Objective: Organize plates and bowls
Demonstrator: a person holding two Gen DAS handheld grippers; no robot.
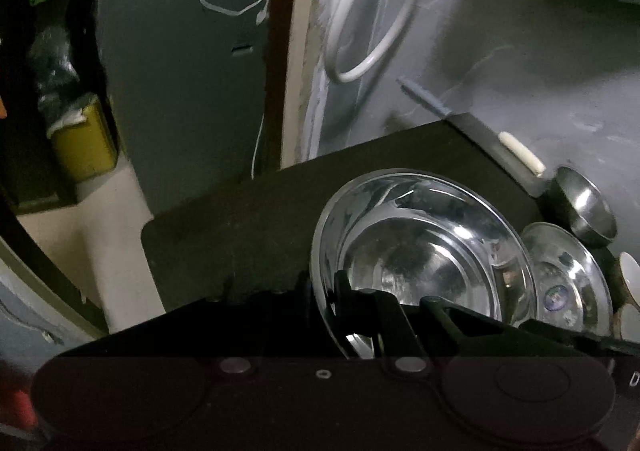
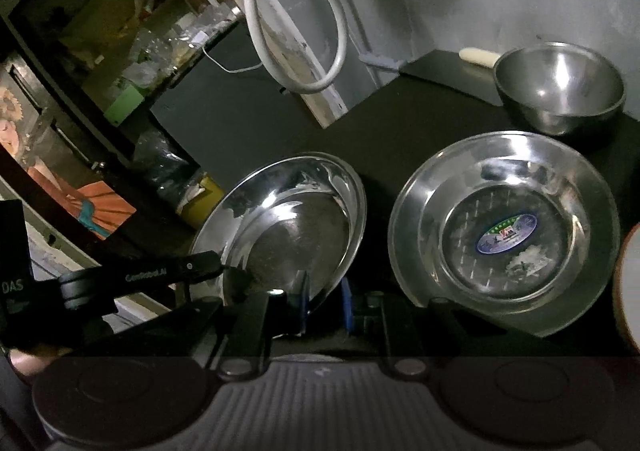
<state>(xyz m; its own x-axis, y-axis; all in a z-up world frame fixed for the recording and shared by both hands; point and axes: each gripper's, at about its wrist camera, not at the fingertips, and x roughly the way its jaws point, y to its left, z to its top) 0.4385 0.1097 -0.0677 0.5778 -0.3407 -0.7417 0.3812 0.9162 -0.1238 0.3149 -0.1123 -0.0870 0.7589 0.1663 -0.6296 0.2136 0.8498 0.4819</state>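
Left wrist view: my left gripper (image 1: 360,315) sits low centre, angled steeply down, jaws pinched on the near rim of a steel plate (image 1: 424,251). That plate fills the lower middle, tilted above the dark worktop (image 1: 248,227). A second plate (image 1: 568,283) lies just right of it; a steel bowl (image 1: 584,207) stands beyond, at right.

Right wrist view: my right gripper (image 2: 326,303) sits at bottom centre, pointing down, blue-padded jaws closed on the lower rim of the tilted steel plate (image 2: 288,227). My left gripper reaches in from lower left onto its left rim. The stickered plate (image 2: 504,235) lies flat at right; the bowl (image 2: 560,87) stands upper right.
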